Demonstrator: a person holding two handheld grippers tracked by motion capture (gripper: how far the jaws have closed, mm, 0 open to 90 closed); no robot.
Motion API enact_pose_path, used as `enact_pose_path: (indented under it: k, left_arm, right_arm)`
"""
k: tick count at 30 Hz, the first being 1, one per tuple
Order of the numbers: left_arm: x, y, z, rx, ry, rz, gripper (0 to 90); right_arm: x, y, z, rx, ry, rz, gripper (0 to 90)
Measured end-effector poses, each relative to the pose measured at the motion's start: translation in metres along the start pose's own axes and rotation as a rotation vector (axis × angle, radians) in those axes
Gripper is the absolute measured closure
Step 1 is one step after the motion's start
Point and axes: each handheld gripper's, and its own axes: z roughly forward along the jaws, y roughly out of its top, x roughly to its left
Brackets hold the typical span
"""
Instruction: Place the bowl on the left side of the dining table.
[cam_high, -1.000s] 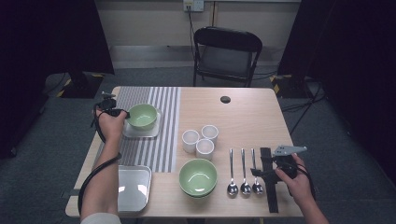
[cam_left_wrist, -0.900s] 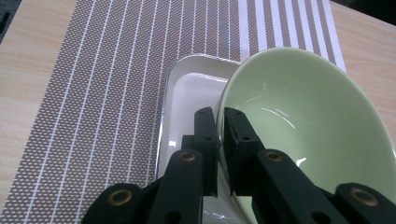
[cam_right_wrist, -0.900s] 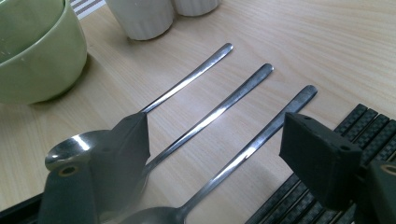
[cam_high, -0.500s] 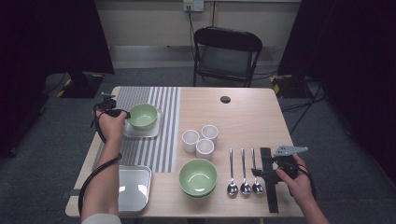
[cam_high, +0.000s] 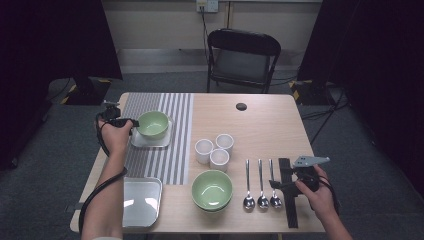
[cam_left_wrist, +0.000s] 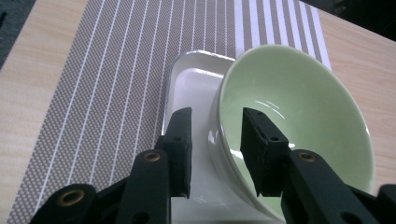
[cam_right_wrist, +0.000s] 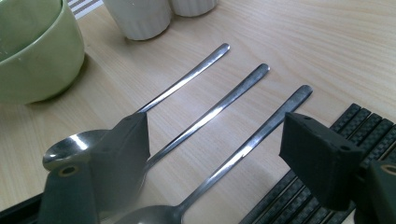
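Left gripper (cam_left_wrist: 212, 149) was at the near rim of the small green bowl (cam_left_wrist: 299, 121), one jaw outside the wall, the other inside. Jaws had just been opening; a gap showed on each side of the rim, so the pads no longer pressed on it. The bowl sat on the small white tray (cam_left_wrist: 191, 88), which lay on the striped placemat (cam_left_wrist: 107, 70). In the high view the left hand (cam_high: 116, 134) was just left of that bowl (cam_high: 153, 123), at the table's (cam_high: 260, 125) left edge.

Taking the bowl on the tray as landmark: three white cups (cam_high: 215, 150) stood to its right and nearer the person, well apart from it. A larger green bowl (cam_high: 212, 190) sat nearer still, past the cups. A second, empty tray (cam_high: 141, 200) lay straight toward the person, near the front edge.

Right gripper (cam_right_wrist: 215, 154) was far off to the right by the three spoons (cam_high: 260, 185), jaws wide apart, gripping nothing. They straddled the spoons without touching. A black strip (cam_high: 287, 195) lay just beside the spoons. Right hand (cam_high: 312, 187) rested at that strip.
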Motion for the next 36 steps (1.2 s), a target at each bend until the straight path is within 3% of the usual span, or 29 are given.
enact_pose_path:
  k: [11, 18, 23, 30, 36]
  left_arm:
    - [-0.001, -0.007, -0.012, 0.007, -0.008, 0.016, 55.5]
    - [0.0, -0.011, -0.02, -0.027, -0.012, 0.027, 45.7]
    - [0.002, -0.015, -0.025, -0.02, -0.01, 0.042, 41.7]
    - [-0.002, -0.022, -0.032, -0.005, -0.04, 0.074, 38.4]
    - [-0.005, -0.027, -0.037, -0.01, -0.076, 0.073, 35.5]
  right_arm:
    - [0.001, 0.001, 0.003, 0.005, 0.006, -0.003, 23.1]
    - [0.0, 0.0, 0.004, 0.002, 0.003, 0.002, 23.1]
    - [0.001, 0.002, 0.004, 0.003, 0.0, 0.0, 23.1]
    - [0.002, 0.002, 0.003, 0.003, -0.001, -0.003, 23.1]
    - [0.002, 0.002, 0.002, 0.003, -0.005, -0.006, 23.2]
